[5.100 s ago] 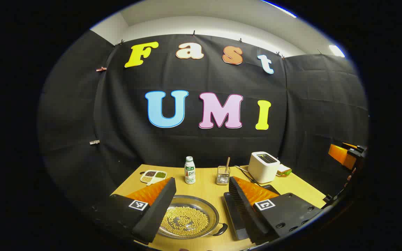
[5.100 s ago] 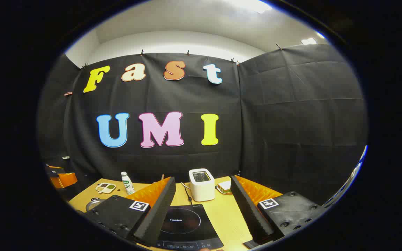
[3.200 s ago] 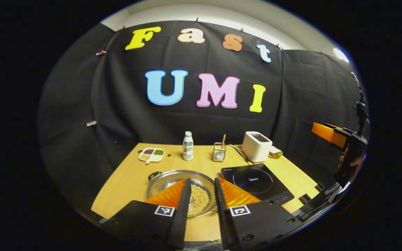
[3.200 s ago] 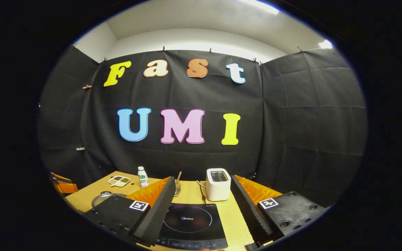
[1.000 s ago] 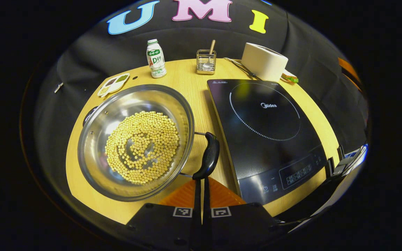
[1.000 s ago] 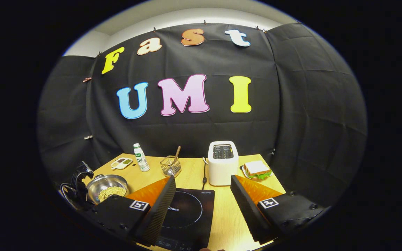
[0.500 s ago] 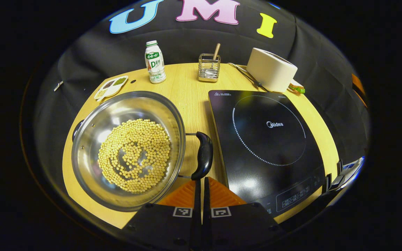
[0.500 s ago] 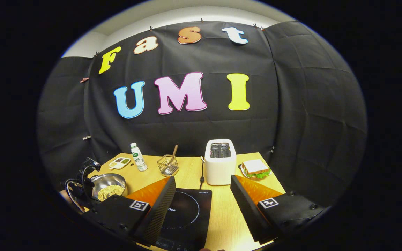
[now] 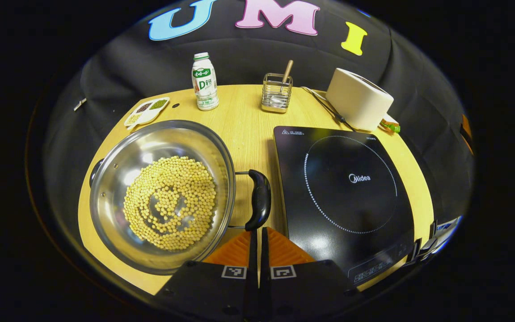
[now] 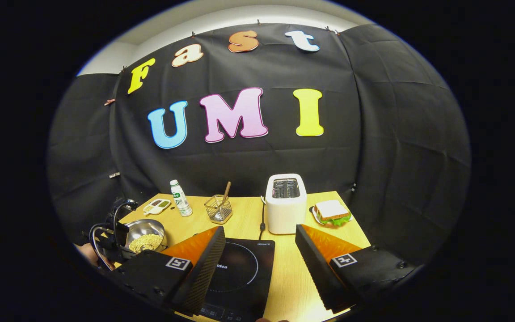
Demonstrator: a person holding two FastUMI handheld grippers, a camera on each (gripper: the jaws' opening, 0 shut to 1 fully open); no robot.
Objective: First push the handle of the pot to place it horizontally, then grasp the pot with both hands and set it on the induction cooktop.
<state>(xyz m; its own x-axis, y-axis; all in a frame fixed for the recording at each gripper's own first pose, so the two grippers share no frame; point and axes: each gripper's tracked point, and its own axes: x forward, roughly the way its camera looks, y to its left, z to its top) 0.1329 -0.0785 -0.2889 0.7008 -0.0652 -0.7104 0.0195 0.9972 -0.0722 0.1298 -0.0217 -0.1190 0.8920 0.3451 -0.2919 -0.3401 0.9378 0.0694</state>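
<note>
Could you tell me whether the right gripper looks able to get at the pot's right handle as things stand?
Probably not yet: the right gripper hangs open over the cooktop, and the left gripper, jaws shut, sits at that handle.

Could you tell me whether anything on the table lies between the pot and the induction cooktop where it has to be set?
Nothing visible does. The pot sits just beside the induction cooktop, with only bare table and the pot's own handle between them. The left tool, shut, touches that handle's near end.
</note>
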